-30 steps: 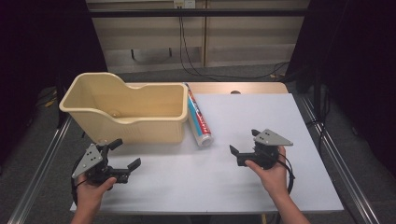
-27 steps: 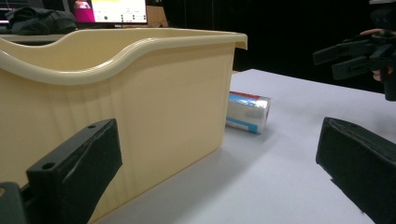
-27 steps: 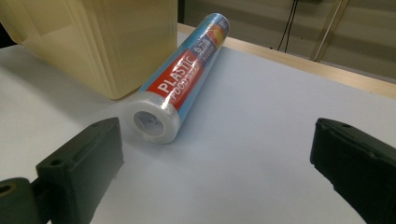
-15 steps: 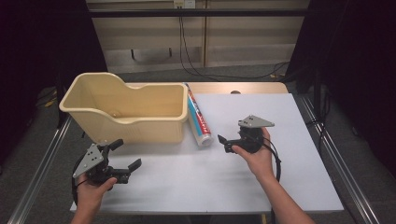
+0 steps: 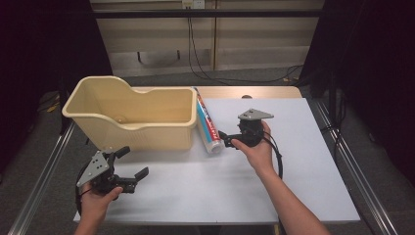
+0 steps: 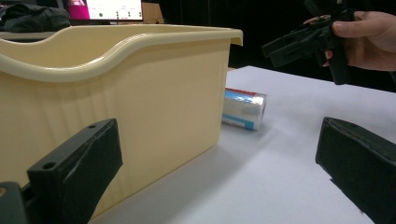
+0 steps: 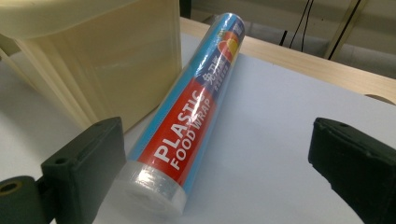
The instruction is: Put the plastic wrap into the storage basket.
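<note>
The right gripper (image 5: 226, 138) has its two black jaws spread wide apart, with nothing between them; in the right gripper view its fingers (image 7: 84, 163) stand to either side of the near end of the roll of plastic food wrap (image 7: 187, 126), the left one just beside the roll's clear-wrapped cap, the right one well off to the side over bare table. From above, this gripper sits just beside the near end of the roll, held by the person's right hand (image 5: 257, 147), whose forearm comes in from the bottom edge. The roll lies flat on the white table (image 5: 293, 186), running lengthwise away from the person, right alongside the right wall of the cream plastic tub (image 5: 132, 115); whether it touches that wall I cannot tell. The left gripper (image 5: 132, 169) is likewise open, its jaws wide and empty, held low near the front left corner of the table by the left hand (image 5: 95, 200), in front of the tub's near wall. In the left gripper view, its fingers (image 6: 77, 168) frame the tub's side, with the capped end of the roll just past the tub's corner and the right gripper beyond it.
</note>
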`<state>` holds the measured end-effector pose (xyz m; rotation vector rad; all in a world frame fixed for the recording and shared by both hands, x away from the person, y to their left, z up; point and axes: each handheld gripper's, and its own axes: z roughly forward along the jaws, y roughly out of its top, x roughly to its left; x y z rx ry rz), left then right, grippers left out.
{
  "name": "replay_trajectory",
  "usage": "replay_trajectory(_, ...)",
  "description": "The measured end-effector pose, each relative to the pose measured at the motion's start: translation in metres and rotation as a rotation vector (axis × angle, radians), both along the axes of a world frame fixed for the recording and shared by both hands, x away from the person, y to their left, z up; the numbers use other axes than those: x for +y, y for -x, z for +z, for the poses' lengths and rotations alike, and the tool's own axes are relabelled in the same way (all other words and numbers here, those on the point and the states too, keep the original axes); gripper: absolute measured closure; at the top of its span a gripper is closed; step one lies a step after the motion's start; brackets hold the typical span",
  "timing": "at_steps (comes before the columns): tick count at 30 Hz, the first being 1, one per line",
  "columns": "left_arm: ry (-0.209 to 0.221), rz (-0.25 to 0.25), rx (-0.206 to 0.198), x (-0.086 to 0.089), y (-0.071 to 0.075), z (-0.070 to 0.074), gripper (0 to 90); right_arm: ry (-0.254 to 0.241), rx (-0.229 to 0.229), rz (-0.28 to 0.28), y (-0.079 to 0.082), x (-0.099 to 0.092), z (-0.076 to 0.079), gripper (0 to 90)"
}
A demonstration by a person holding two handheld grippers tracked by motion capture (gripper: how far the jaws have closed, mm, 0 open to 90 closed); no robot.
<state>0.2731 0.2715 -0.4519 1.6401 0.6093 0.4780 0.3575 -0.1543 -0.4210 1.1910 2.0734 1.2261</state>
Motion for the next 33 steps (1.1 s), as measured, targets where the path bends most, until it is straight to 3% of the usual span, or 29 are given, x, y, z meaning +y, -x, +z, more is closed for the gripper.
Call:
replay_trajectory(2, -0.001, -0.002, 0.000, 0.000, 0.000, 0.000, 0.3, 0.034, 0.009, 0.006, -0.007, 0.007, 0.001, 2.8)
replay_trajectory(6, -0.001, -0.001, 0.002, 0.000, 0.000, 0.000, 0.3, 0.014, 0.037, 0.013, -0.014, 0.013, 0.001, 2.4)
replay_trajectory(9, -0.003, -0.003, 0.004, 0.000, 0.000, 0.000, 0.3, 0.028, 0.056, 0.003, -0.022, 0.017, 0.001, 2.4)
replay_trajectory(10, 0.003, -0.004, 0.005, -0.001, 0.000, 0.000, 0.3, 0.033, 0.087, -0.005, -0.027, 0.020, 0.000, 2.3)
replay_trajectory(21, -0.010, -0.007, 0.010, 0.000, -0.001, -0.001, 0.3, 0.096, 0.163, -0.017, -0.055, 0.033, -0.003, 3.4)
replay_trajectory(33, -0.015, -0.010, 0.009, -0.001, -0.001, -0.001, 0.3, 0.080, 0.232, 0.000, -0.074, 0.042, -0.015, 7.7)
